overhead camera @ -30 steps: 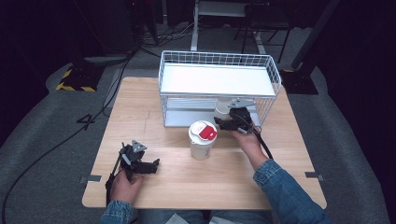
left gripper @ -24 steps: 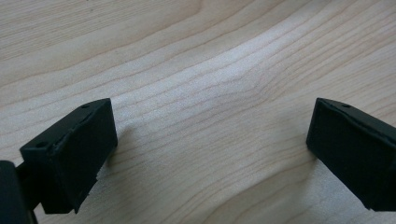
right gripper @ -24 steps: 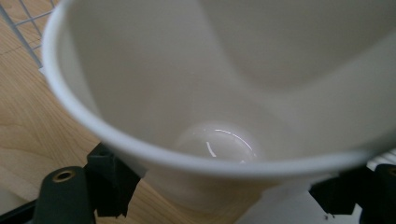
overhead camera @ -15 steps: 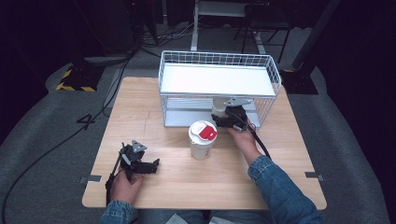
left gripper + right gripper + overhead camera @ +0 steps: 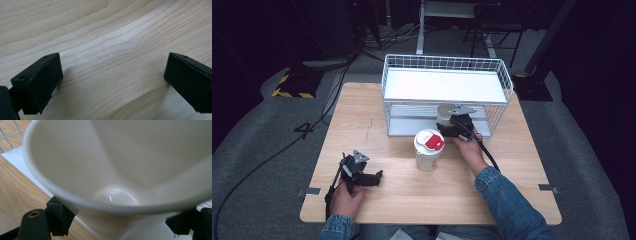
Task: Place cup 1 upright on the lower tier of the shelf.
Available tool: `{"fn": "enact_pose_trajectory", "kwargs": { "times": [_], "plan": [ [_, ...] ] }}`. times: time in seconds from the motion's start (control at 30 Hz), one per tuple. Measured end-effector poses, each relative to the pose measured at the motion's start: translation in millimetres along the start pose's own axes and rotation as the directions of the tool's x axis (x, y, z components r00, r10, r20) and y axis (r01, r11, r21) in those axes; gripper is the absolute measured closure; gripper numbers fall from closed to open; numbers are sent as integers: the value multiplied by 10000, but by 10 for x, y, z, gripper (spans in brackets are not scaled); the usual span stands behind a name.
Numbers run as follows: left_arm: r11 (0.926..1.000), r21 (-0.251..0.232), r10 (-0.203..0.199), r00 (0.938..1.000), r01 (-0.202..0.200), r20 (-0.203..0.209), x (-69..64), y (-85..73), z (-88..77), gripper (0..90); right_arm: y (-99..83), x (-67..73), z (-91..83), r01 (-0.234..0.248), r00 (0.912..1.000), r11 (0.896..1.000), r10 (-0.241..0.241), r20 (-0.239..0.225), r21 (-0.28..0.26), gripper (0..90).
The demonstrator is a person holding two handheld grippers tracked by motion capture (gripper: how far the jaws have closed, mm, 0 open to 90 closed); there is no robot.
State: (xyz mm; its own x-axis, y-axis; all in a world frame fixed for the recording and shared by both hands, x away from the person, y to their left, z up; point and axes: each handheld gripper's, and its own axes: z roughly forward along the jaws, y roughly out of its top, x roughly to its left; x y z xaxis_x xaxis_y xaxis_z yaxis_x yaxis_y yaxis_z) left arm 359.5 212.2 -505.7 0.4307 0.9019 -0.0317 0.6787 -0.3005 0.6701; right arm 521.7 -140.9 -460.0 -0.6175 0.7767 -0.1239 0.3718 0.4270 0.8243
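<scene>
While the right tool (image 5: 451, 125) grips an open white cup (image 5: 445, 113) at the rack's (image 5: 507, 95) lower shelf, the cup could catch the wire or tip on release. A lidded cup (image 5: 428, 150) stands close by its wrist. The left tool (image 5: 362, 175) rests wide open on the surface (image 5: 512, 190).
</scene>
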Motion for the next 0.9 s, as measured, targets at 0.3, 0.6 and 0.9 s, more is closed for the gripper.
{"fn": "enact_pose_trajectory", "kwargs": {
  "times": [0.3, 0.6, 0.9],
  "plan": [
    [10000, -2, 11, 10000, -11, -12, 1, 0, 0, 23, -27, -44, 96, -208, 9998, 9998, 208, 5, 62, 226],
    [10000, 1, 14, 10000, -13, -12, 1, 0, 0, 23, -17, -82, 163, -551, 9985, 9984, 552, -17, 155, 226],
    [10000, 4, 3, 10000, -3, 0, 0, 0, 0, 23, -24, -118, 204, -1014, 9947, 9946, 1018, -176, 208, 225]
  ]
}}
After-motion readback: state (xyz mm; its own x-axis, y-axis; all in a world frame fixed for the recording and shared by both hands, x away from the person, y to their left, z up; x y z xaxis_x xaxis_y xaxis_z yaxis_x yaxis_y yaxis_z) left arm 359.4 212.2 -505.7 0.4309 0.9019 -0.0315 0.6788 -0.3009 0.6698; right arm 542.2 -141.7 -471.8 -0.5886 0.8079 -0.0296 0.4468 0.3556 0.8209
